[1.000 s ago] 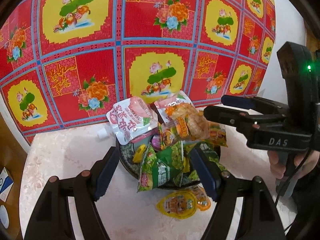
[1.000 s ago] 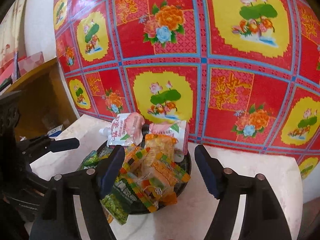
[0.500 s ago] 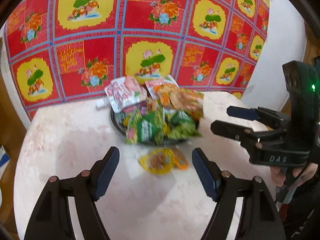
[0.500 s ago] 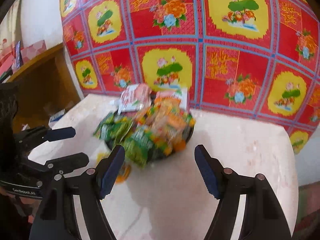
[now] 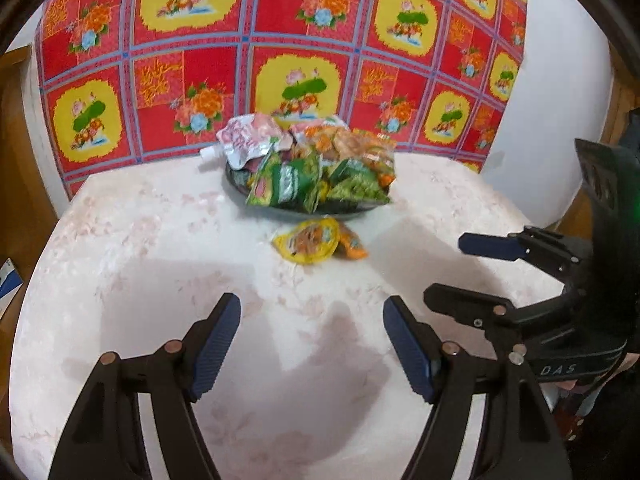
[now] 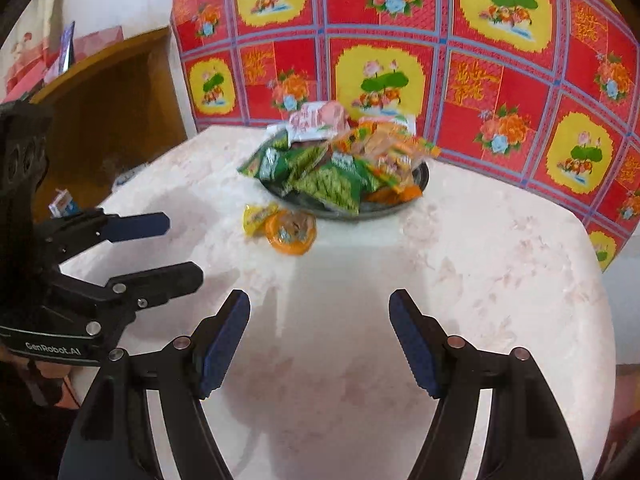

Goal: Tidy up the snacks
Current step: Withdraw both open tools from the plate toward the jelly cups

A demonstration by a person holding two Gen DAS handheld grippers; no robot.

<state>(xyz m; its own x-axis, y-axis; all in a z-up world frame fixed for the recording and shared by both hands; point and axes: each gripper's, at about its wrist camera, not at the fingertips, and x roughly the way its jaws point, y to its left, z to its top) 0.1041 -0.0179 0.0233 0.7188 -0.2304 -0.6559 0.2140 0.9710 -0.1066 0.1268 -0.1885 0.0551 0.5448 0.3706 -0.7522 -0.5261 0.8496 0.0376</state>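
A dark plate (image 5: 240, 184) heaped with snack packets (image 5: 316, 168) sits near the table's (image 5: 160, 264) far edge; left gripper (image 5: 312, 336) and right gripper (image 6: 320, 336) hover empty, jaws apart, near the front edge.

Snack-heaped plate (image 5: 352, 211) beyond two jelly cups (image 5: 307, 239), both grippers empty

Red floral cloth (image 5: 280, 52) (yellow medallions) backs a pale marble table (image 5: 160, 264).
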